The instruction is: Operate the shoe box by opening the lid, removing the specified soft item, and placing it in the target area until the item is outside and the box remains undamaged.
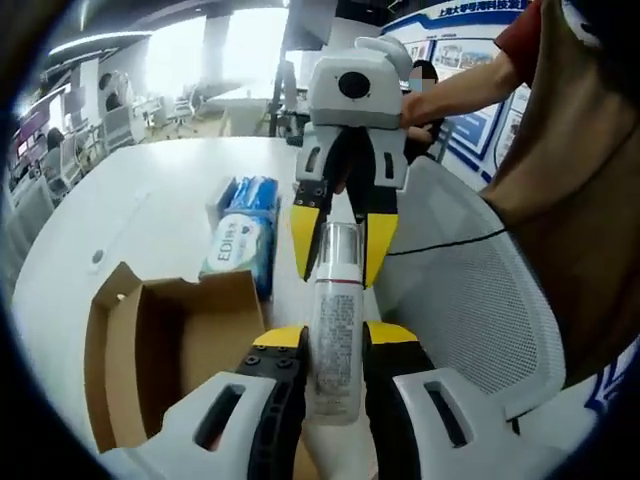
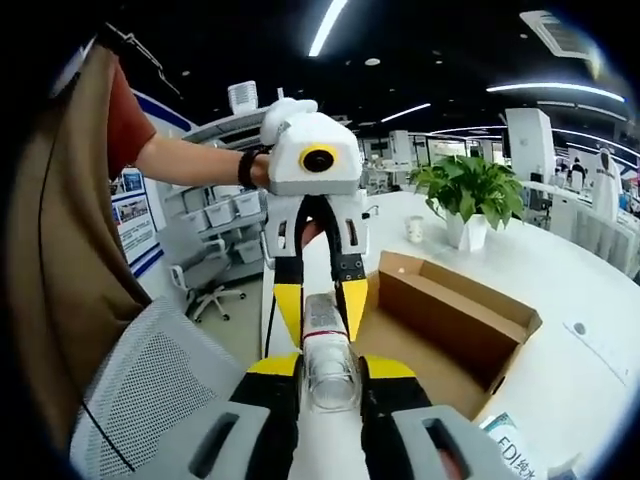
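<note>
A: While both tools grip it, where is the white cylindrical spray can (image 1: 335,345)?
B: Lower centre of the left gripper view, above the white table (image 1: 150,215). The left gripper (image 1: 334,345) has its yellow-tipped jaws clamped on the label end. The right gripper (image 1: 345,250), entering from the top, has its jaws closed on the silver upper section.

A: And in the right gripper view?
B: The can's clear cap end (image 2: 328,375) sits between the right gripper (image 2: 330,372) jaws, bottom centre. The left gripper (image 2: 322,300) holds the far end.

A: Surroundings?
B: The open brown cardboard shoe box (image 1: 165,350) lies lower left, flaps up. A blue-and-white wet-wipe pack (image 1: 243,235) lies just beyond it. A white mesh chair back (image 1: 470,300) stands at right. A potted green plant (image 2: 468,200) and a small white cup (image 2: 415,229) stand upper right in the right gripper view.
</note>
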The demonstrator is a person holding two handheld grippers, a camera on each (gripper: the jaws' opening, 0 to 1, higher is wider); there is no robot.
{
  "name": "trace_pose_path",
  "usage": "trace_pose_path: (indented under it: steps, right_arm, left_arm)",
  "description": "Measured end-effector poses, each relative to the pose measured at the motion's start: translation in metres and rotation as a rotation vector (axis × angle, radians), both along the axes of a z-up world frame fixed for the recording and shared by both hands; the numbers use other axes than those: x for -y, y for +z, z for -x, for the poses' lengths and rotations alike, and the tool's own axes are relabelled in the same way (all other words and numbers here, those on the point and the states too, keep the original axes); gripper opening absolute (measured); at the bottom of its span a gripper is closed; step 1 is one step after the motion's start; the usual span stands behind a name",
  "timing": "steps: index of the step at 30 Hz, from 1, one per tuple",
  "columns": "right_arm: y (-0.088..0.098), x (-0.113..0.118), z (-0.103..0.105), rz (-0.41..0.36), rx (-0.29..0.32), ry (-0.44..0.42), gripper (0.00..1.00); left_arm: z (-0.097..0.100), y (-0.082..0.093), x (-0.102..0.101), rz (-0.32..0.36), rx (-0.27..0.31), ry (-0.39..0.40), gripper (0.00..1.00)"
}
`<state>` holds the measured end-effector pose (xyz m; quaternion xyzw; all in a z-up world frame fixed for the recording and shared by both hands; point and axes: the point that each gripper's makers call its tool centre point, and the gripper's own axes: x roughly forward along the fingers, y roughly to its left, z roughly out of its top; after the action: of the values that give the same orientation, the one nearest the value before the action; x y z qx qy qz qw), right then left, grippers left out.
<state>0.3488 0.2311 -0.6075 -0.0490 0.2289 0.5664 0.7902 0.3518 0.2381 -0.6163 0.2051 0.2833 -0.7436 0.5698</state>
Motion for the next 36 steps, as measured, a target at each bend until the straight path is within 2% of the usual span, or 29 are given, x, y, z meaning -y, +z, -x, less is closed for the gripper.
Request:
trace_pose_path:
  steps: [7,17,22,30,36]
  right_arm:
    - [0.002,0.0,0.002,-0.005,-0.009,0.006,0.17]
    - [0.002,0.003,0.0,-0.047,-0.105,-0.039,0.16]
    - [0.0,0.005,0.0,-0.059,-0.133,-0.05,0.16]
    - [-0.002,0.016,-0.003,-0.06,-0.144,-0.087,0.16]
    - [-0.005,0.028,-0.004,-0.065,-0.153,-0.127,0.16]
  left_arm:
    - [0.001,0.001,0.001,0.022,-0.025,-0.001,0.21]
    - [-0.001,0.0,0.005,0.078,-0.129,0.065,0.23]
    - [-0.002,-0.001,0.006,0.074,-0.13,0.076,0.25]
    - [-0.009,0.002,0.001,0.081,-0.102,0.104,0.33]
    - [-0.02,0.003,-0.005,0.103,-0.071,0.174,0.42]
